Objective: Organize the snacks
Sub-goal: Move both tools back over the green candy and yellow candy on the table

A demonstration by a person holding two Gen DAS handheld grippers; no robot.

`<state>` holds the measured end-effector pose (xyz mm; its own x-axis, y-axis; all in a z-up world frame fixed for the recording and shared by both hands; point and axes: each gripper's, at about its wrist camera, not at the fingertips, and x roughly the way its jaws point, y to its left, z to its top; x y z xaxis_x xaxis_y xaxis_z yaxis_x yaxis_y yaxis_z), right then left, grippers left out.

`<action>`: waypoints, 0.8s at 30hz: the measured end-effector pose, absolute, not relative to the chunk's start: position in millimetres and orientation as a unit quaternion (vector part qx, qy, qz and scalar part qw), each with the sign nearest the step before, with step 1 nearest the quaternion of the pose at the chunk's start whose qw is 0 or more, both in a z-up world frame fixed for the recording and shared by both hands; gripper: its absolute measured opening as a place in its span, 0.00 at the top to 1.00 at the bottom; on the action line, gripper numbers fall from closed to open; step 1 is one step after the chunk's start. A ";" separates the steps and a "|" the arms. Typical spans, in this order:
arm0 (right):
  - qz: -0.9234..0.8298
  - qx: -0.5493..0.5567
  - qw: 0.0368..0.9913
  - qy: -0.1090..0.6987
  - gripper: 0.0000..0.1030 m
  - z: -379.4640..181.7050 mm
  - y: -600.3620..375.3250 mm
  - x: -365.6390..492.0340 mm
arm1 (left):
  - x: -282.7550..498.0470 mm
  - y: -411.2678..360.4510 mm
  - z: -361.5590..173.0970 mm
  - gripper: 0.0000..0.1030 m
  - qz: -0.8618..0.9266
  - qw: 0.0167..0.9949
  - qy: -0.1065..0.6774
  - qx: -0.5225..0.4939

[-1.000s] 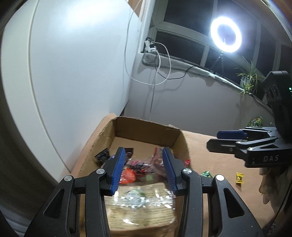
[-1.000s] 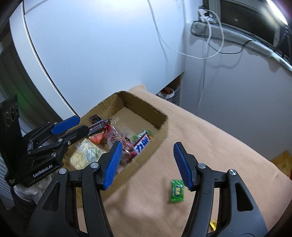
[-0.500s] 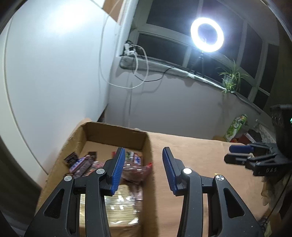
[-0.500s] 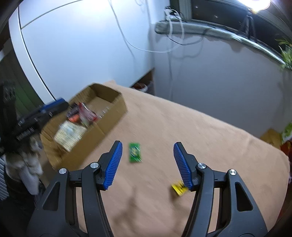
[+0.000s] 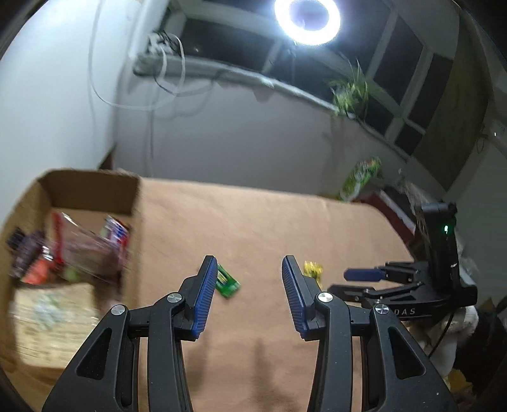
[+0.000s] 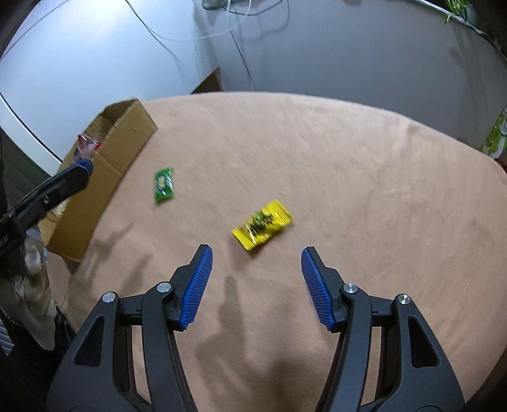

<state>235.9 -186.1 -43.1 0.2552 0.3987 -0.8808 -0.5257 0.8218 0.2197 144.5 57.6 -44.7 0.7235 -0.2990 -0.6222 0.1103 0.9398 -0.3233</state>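
A green candy packet and a yellow candy packet lie on the tan tablecloth. My right gripper is open just short of the yellow packet, which sits ahead of the gap between its blue pads. My left gripper is open over the cloth with nothing in it; the green packet peeks out beside its left pad and the yellow packet beside its right pad. A cardboard box holding several snack packs stands at the left.
The box sits on the table's left end, against a white wall. A green carton stands past the table's far right corner. A window sill with cables and a plant runs behind. The ring light glares above.
Both grippers swung right, away from the box and over the open cloth. The right one sank toward the yellow packet. Neither pair of jaws changed its gap.
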 end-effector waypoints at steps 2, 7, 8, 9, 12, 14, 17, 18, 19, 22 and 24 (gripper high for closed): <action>0.292 -0.061 0.788 0.538 0.41 -47.8 -185.7 232.6 | 148.6 47.0 -53.4 0.60 -0.111 0.915 0.367 -0.125; 0.297 -0.069 0.787 0.537 0.41 -52.1 -179.4 231.5 | 162.0 34.1 -77.0 0.60 -0.097 0.904 0.400 -0.119; 0.296 -0.070 0.787 0.537 0.41 -53.0 -177.9 232.3 | 165.6 32.7 -82.3 0.60 -0.092 0.901 0.408 -0.118; 0.296 -0.068 0.786 0.538 0.41 -53.5 -177.3 234.2 | 168.2 32.9 -85.3 0.60 -0.088 0.899 0.412 -0.118; 0.299 -0.063 0.782 0.543 0.41 -56.6 -174.2 238.9 | 173.1 33.3 -91.7 0.60 -0.072 0.897 0.420 -0.116; 0.298 -0.066 0.780 0.546 0.41 -60.5 -165.6 242.3 | 176.2 35.3 -94.3 0.60 -0.063 0.896 0.423 -0.118; 0.300 -0.065 0.782 0.542 0.41 -61.8 -161.7 244.7 | 184.1 36.4 -101.2 0.60 -0.056 0.891 0.433 -0.123; 0.299 -0.067 0.784 0.540 0.41 -61.9 -160.1 245.6 | 186.6 36.3 -103.8 0.60 -0.055 0.890 0.436 -0.124; 0.299 -0.069 0.784 0.539 0.41 -62.1 -158.2 246.3 | 189.5 35.1 -106.8 0.60 -0.055 0.887 0.441 -0.123; 0.298 -0.078 0.788 0.533 0.41 -62.7 -153.2 247.3 | 194.4 30.3 -108.4 0.60 -0.049 0.890 0.439 -0.110; 0.293 -0.092 0.793 0.527 0.45 -63.3 -147.8 246.2 | 196.9 26.5 -108.4 0.60 -0.050 0.892 0.438 -0.101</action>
